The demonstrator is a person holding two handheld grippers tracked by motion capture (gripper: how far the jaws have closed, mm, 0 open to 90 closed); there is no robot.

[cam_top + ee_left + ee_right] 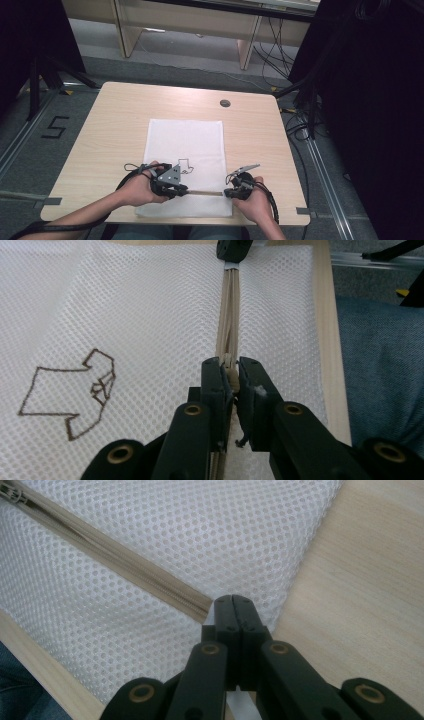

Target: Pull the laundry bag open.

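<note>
A: Near edge first. The left gripper (231,371) is closed on the zip pull (228,365); the right gripper (234,602) is pressed shut on the bag (186,145) right at the zip's (120,562) end.

B: Where's the bag?

A: Flat on the table (107,130), zip along the near edge, between the grippers.

B: Risks?

A: I'd guess the pull could slip out, or the mesh bunch if the right grip gives.

B: Views?

A: The left gripper view shows the brown drawing (70,390) up close; the high view adds the far grommet (225,103).
</note>
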